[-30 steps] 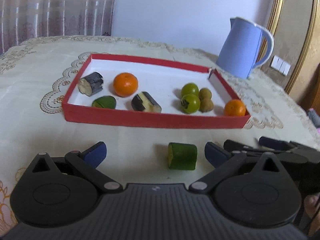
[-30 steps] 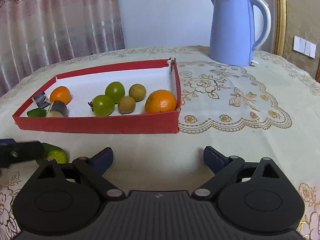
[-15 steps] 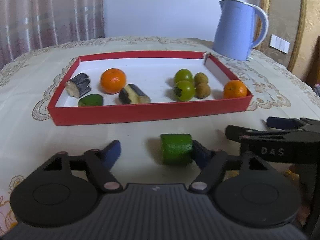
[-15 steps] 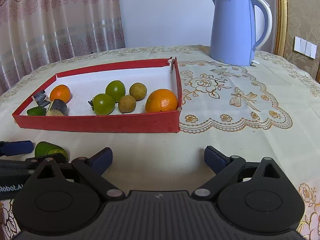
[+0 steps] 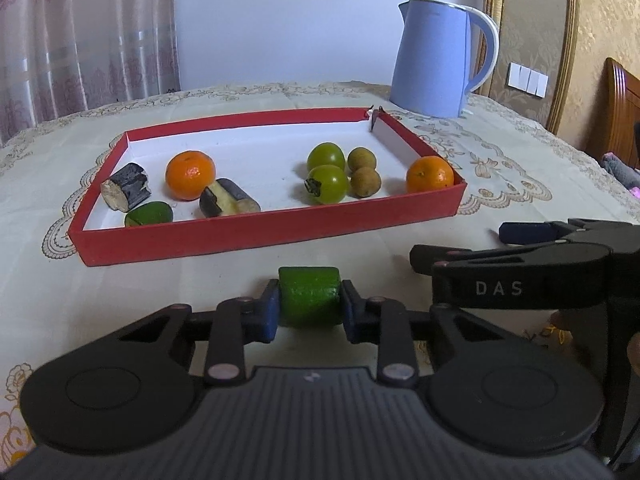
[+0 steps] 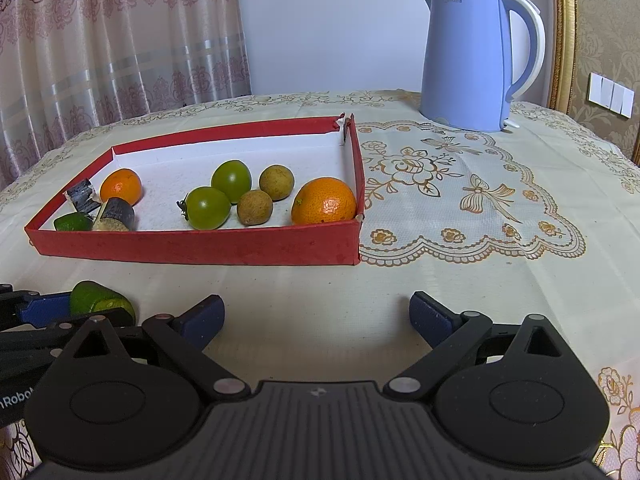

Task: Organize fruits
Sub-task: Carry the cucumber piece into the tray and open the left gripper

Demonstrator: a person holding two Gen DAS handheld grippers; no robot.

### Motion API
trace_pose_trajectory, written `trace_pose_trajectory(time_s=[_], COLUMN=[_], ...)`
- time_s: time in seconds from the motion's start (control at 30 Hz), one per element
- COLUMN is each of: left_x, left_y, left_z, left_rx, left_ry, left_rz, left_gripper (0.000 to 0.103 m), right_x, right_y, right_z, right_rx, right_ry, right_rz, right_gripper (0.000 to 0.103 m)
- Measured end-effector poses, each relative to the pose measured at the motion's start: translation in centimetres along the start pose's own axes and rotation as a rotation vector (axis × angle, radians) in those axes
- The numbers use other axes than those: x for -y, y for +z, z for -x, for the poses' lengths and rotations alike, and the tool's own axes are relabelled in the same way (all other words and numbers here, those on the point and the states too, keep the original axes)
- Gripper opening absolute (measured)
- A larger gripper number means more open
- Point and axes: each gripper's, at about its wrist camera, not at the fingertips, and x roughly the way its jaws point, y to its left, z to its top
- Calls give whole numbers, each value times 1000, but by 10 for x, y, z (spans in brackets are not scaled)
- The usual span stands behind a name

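The left gripper point(image 5: 309, 312) has its blue-padded fingers point(image 5: 269, 312) closed against the two flat sides of a short, bumpy-skinned green cucumber chunk point(image 5: 309, 296), which sits low over the bench point(image 5: 520, 168) just in front of the shallow red cardboard tray point(image 5: 260, 236) with its white lining. The bench wears a cream lace-patterned cloth with gold floral embroidery.

Inside the tray, at its left end, lie two dark-barked, pale-cored cane pieces point(image 5: 126, 192), a glossy round orange mandarin point(image 5: 190, 175) and a second green cucumber piece point(image 5: 149, 214). Toward the right are two smooth green tomatoes point(image 5: 326, 184) touching each other, two rough tan longans point(image 5: 364, 182) just beside them, and a dimpled orange point(image 5: 430, 174) in the near right corner.

The right gripper point(image 6: 316, 316) hangs over bare cloth beside the tray, its fingers point(image 6: 430, 318) spread wide with nothing between them. A smooth pale-blue plastic kettle point(image 6: 468, 60) with a white-edged handle stands behind the tray, well apart from it.
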Motion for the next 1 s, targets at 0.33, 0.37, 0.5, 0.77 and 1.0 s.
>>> trace_pose_trajectory(time_s=[0.33,0.37,0.5,0.77,1.0], left_x=[3,4,7,1,-10], left_y=[19,23,40,71,91], left_z=[13,14,12,-27,-72], left_rx=[65,75,110,131,88], left_ry=[25,26,43,92,144], left_rz=[-36,-39,-68,-37,-5], left_gripper=[27,27,27,27,27], right_x=[0,0,0,0,-1], right_y=[0,0,0,0,-1], right_z=[0,0,0,0,-1], right_rx=[0,0,0,-1,-5], right_ry=[0,0,0,-1,-4], right_rz=[0,0,0,3,9], right_gripper=[100,100,100,100,100])
